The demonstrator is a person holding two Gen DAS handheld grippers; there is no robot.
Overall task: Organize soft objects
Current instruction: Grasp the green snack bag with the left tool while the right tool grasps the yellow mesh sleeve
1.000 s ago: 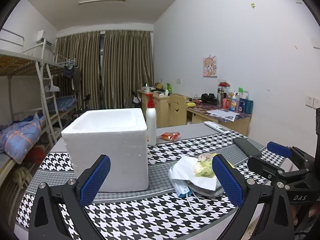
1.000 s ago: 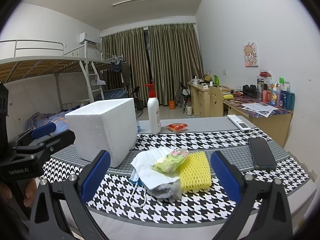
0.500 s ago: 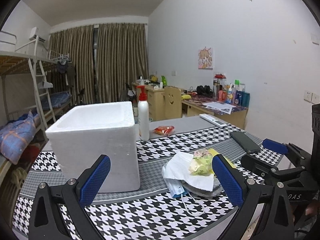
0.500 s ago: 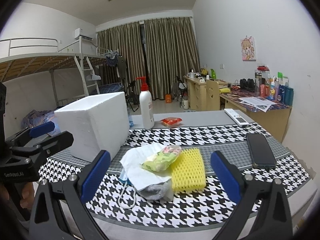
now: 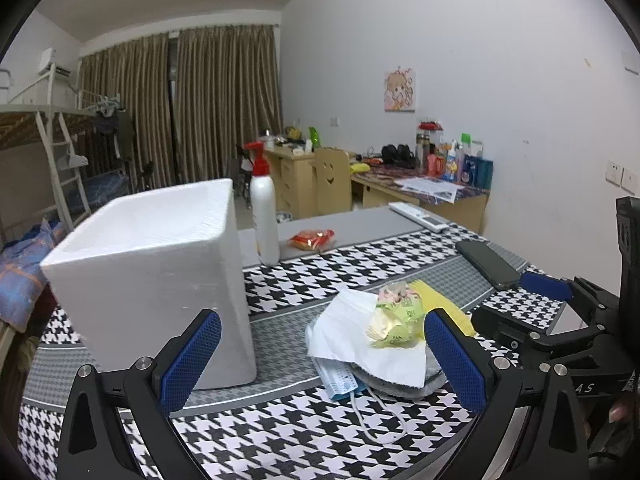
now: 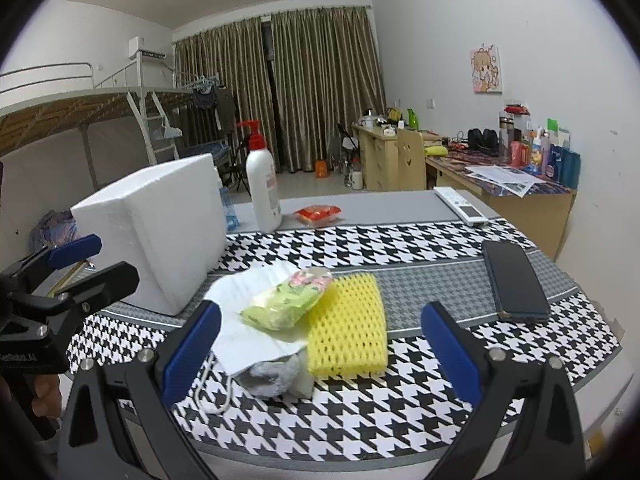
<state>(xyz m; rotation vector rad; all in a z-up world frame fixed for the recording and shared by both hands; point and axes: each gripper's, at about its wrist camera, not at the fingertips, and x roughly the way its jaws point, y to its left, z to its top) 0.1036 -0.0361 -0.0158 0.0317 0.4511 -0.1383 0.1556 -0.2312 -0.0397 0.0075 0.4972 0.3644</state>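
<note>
We look along 2 hand-held grippers over a table covered in black-and-white houndstooth cloth. Our left gripper hangs above the near edge with its blue pads spread wide and nothing between them. Our right gripper is likewise released, its pads wide apart and empty.

The soft things lie in 1 pile near the table's front, just right of a white foam box that stands open at the top. In the pile, a green snack bag rests on a white tissue. A yellow foam net touches the bag's right side. Under the tissue sits a grey cloth, and a blue mask pokes out with its white ear loop trailing toward us.

Behind the box stands a white pump bottle with a red top. A red packet lies just beside it. A phone lies to the right, well apart from the pile, and a remote lies farther back.
</note>
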